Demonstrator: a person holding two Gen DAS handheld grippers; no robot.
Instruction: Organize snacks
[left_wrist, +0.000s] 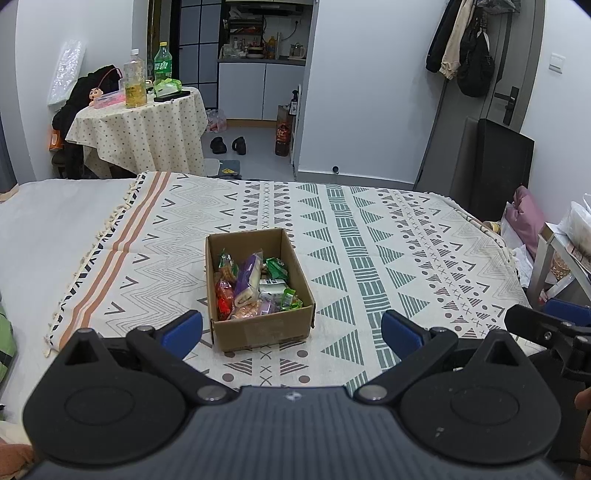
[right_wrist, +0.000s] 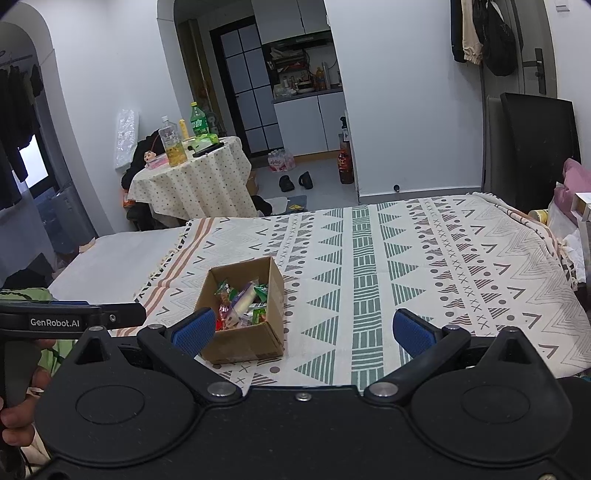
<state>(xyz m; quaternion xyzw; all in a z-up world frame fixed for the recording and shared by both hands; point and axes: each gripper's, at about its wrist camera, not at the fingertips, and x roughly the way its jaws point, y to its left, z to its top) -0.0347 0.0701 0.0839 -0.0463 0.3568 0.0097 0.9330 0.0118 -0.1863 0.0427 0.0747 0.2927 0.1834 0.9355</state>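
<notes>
Left gripper (left_wrist: 291, 334) jaws wide apart, empty; right gripper (right_wrist: 303, 330) same. Cardboard box (left_wrist: 258, 328) of snack packets (left_wrist: 255, 284) on patterned blanket (left_wrist: 369, 258), just ahead of both. No loose snacks visible. Likely end of packing or start of unpacking; next: reach into box, pinch one packet.

Even, cool indoor light fills both views, bright enough to read the patterned woven cloth (left_wrist: 369, 236) sharply. Shadows are soft: a faint one hugs the near side of the open brown cardboard box (left_wrist: 258, 325). At far left in the right wrist view a bright window patch (right_wrist: 35, 162) glows, washed out. Fisheye distortion bends walls and doorframes outward; the corners darken. No motion blur.
</notes>
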